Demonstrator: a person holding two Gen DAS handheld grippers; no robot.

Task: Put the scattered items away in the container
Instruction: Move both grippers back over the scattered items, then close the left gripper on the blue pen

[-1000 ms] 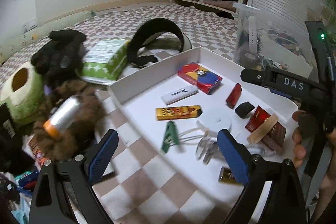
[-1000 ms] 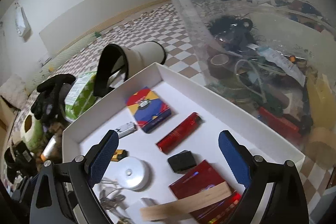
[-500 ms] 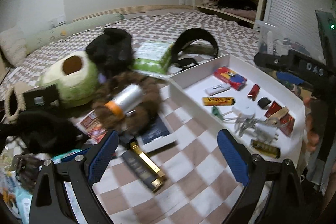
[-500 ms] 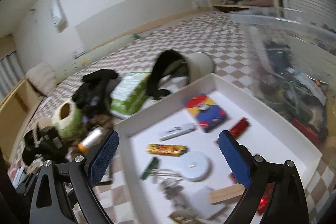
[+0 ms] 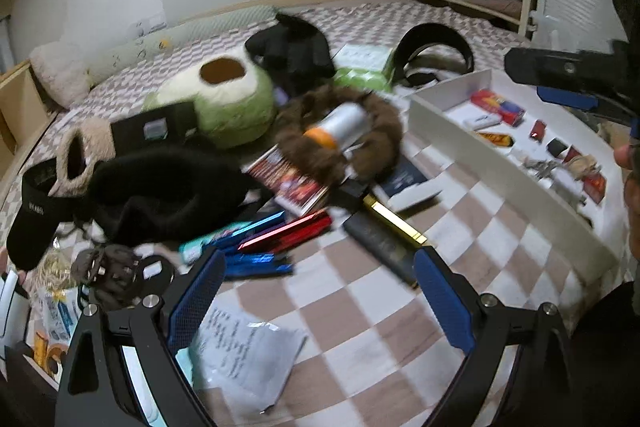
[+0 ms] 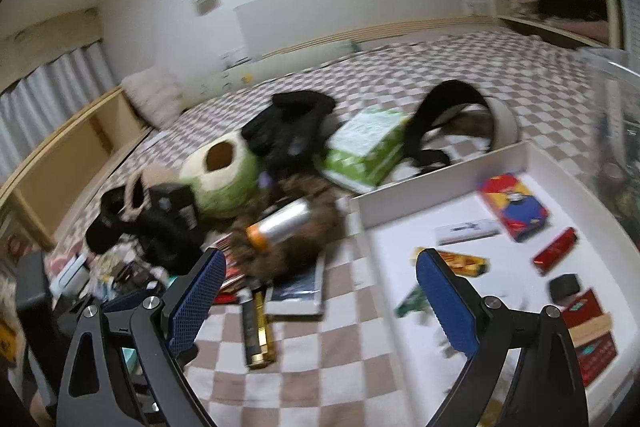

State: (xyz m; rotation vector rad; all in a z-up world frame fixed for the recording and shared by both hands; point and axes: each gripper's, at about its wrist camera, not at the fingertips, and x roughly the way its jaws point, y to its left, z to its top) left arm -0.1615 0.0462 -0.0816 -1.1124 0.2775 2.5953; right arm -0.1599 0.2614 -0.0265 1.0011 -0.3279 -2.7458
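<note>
A white shallow tray [image 6: 436,183] on the checkered bed holds several small items: a red-blue box [image 6: 512,207], a red lighter [image 6: 554,255], a white stick [image 6: 466,231]. The tray also shows in the left wrist view [image 5: 500,167]. Left of it lies a scattered pile: a silver can [image 5: 340,125] on a brown fur ring [image 5: 380,143], a black-gold box [image 5: 384,235], red and blue packs [image 5: 280,233]. My left gripper [image 5: 316,299] is open and empty above the bed. My right gripper [image 6: 316,303] is open and empty over the tray's left wall.
A green plush [image 5: 228,99], black gloves [image 5: 292,47], a black beanie [image 5: 160,195], a green tissue pack [image 6: 364,143] and a black-white band [image 6: 460,115] lie behind. A paper sheet [image 5: 244,355] lies near. A clear bin [image 6: 616,115] stands at the right.
Both grippers have swung left, away from the tray and the clear bin, toward the scattered pile. Both stay open and empty.
</note>
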